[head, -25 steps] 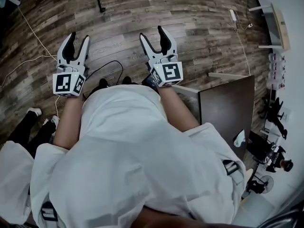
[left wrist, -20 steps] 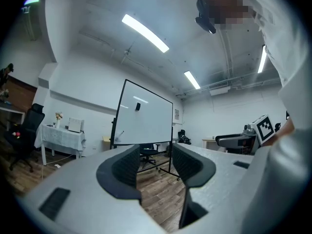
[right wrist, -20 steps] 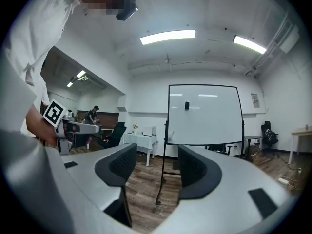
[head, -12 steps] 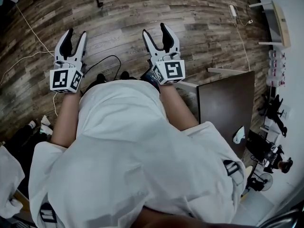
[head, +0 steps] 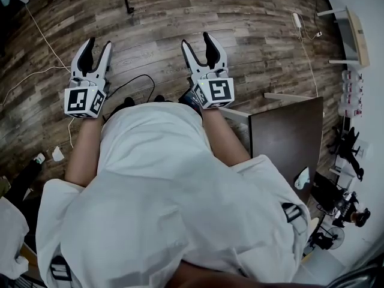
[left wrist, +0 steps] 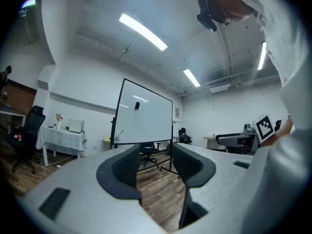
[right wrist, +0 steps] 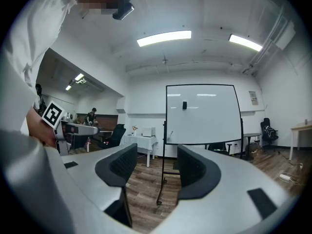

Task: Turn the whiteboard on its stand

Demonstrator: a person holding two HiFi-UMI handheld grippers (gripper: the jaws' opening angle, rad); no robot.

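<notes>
Still on the approach: both grippers empty, the whiteboard [right wrist: 202, 113] standing well apart from them across the room.

The person holds the left gripper [head: 98, 45] and the right gripper [head: 197, 43] out level over the wooden floor [head: 264, 35]. The jaws of each are spread wide with nothing between them but open air. The board is upright on its stand [right wrist: 162, 179], its face roughly square to the right gripper's view and angled in the left's. A small dark item [right wrist: 185, 105] sits high on its surface. I'd judge nothing has been turned yet. The next move calls for closing the gap, then getting a jaw onto a side edge of the frame. From this far off I can't tell whether a lock or pivot knob is there to be freed first.
</notes>
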